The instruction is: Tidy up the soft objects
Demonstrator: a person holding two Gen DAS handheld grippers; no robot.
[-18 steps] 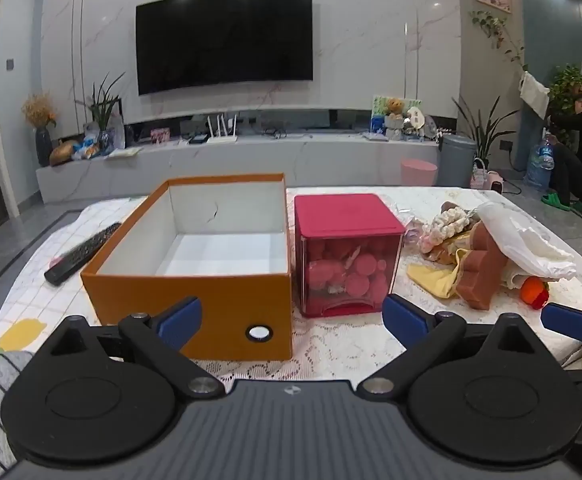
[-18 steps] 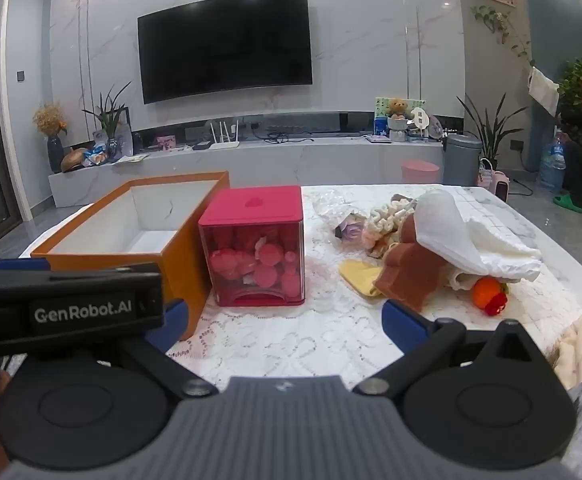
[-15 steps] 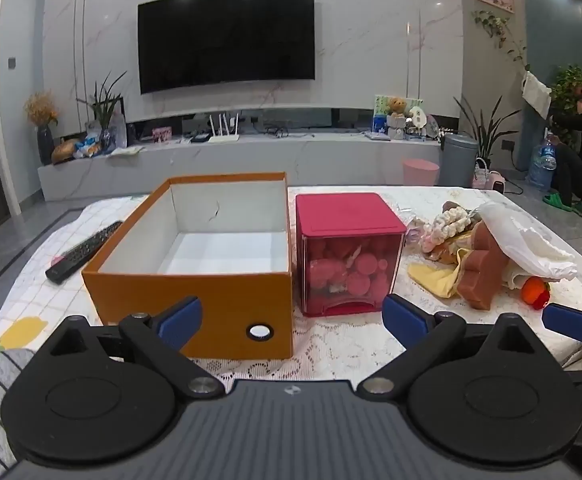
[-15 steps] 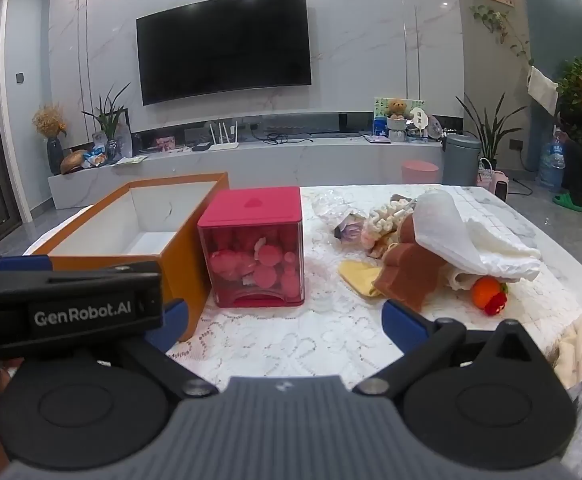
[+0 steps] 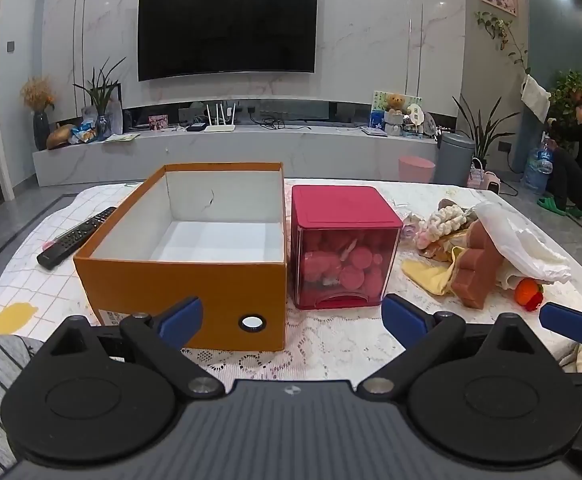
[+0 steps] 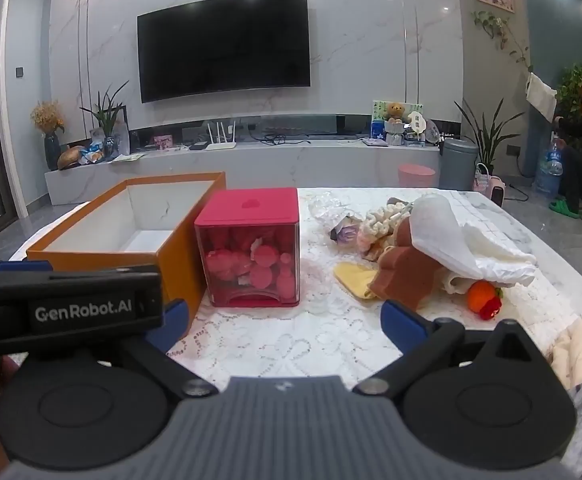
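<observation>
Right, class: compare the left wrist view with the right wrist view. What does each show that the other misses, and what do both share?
Only the left wrist view shows the black remote control lying left of the orange box, and the round hole in the box's front.

Only the right wrist view shows the heart mark on the red container's lid, and the left gripper's labelled body.

Both show the orange box, red container, pile of soft objects, strawberry toy and wall television.
</observation>
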